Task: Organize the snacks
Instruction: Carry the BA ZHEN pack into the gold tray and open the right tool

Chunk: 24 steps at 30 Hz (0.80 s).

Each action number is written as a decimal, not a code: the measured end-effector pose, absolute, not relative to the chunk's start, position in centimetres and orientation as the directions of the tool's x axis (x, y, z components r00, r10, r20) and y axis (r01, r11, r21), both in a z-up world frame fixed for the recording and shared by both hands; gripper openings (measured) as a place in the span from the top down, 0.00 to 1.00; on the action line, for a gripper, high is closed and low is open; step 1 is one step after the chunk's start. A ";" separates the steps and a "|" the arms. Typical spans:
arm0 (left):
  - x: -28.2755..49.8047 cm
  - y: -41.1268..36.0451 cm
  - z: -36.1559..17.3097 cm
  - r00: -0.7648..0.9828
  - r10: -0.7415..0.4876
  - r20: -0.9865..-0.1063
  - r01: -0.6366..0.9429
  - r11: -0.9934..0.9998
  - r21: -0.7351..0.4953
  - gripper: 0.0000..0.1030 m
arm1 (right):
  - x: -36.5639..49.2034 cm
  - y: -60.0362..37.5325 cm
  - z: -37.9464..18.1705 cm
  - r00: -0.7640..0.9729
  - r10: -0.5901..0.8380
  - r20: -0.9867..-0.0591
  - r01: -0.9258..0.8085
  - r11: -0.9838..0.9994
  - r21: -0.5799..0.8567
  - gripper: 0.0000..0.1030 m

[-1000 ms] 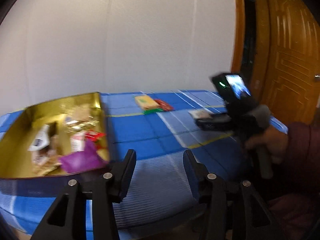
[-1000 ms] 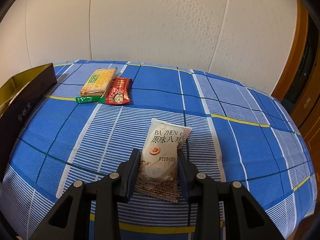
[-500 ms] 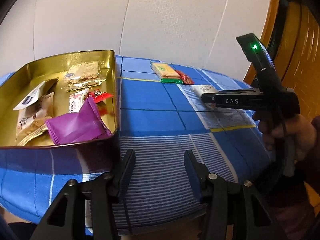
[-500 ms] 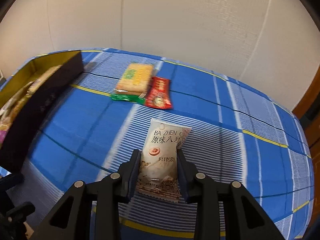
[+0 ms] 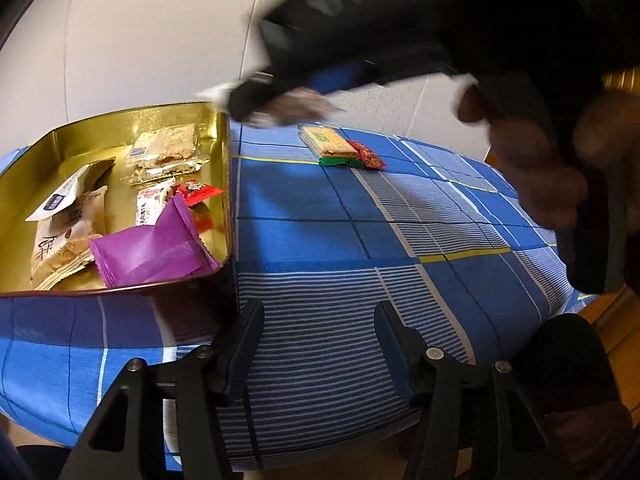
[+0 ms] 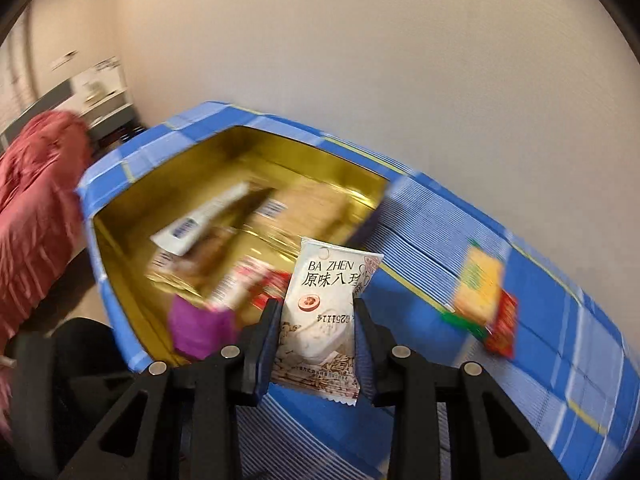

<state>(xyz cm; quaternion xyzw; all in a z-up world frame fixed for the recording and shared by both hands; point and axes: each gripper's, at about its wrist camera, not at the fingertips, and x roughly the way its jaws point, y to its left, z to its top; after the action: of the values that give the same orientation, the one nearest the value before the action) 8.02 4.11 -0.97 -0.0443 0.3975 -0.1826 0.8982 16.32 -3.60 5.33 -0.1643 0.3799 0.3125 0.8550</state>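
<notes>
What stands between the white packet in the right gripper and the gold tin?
Nothing visible does. The right gripper holds the white packet beside the open, lidless gold tin. Snacks cover part of the tin's floor, the purple packet nearest.

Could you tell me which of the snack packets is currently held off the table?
The white packet, clamped in the right tongs near the gold tin; the others lie in the tin or on the cloth.
</notes>
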 end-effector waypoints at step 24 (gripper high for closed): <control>7.6 5.2 -0.4 0.612 -0.386 -0.690 0.284 0.922 -0.263 0.44 | 19.3 3.5 2.9 0.383 0.458 -0.802 -0.744 0.668 0.026 0.57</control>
<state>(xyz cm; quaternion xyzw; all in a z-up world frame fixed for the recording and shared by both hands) 7.59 5.17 -0.39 -0.0637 0.3985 -0.1869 0.8957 19.35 3.53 2.90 -0.1722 0.4147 0.3694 0.8136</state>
